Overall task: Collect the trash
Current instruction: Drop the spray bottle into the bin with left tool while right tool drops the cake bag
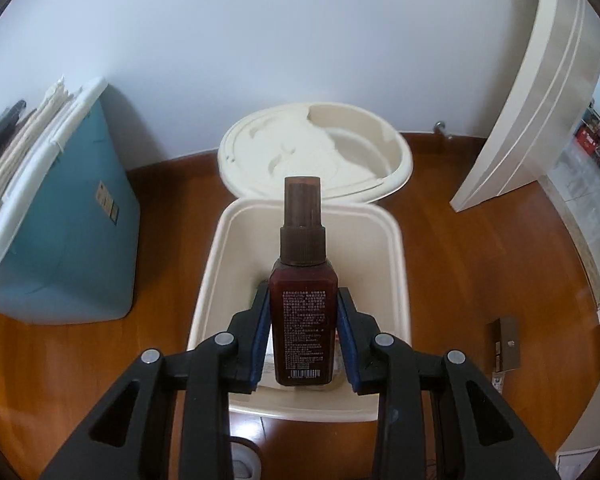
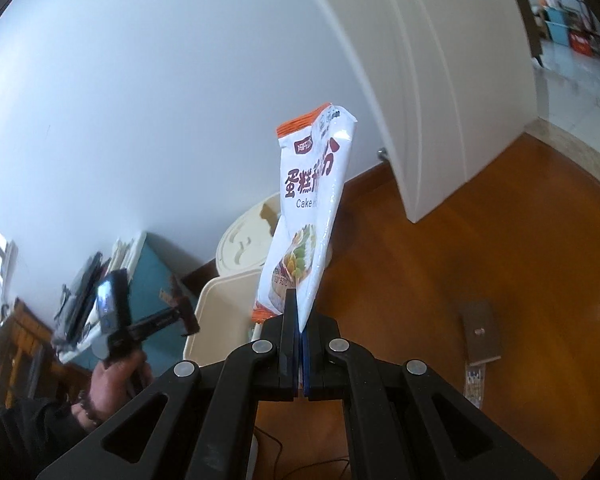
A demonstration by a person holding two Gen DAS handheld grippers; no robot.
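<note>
My left gripper point(image 1: 303, 300) is shut on a dark brown spray bottle point(image 1: 303, 312), cap pointing away, held above the open cream trash bin point(image 1: 395, 280). The bin's round lid point(image 1: 315, 152) stands flipped back against the wall. My right gripper point(image 2: 298, 304) is shut on the lower edge of a white and orange cake-mix packet point(image 2: 311, 208), which stands up from the pads. In the right wrist view the bin point(image 2: 216, 312) lies below and to the left, and the left gripper point(image 2: 184, 316) with the brown bottle shows blurred beside it, held by a hand point(image 2: 108, 384).
A teal storage box point(image 1: 72, 232) with a white lid and folded cloth on top stands left of the bin. A white door point(image 1: 539, 100) hangs open at the right. A flat grey-brown carton point(image 2: 479, 332) and a small sachet point(image 2: 473, 384) lie on the wooden floor.
</note>
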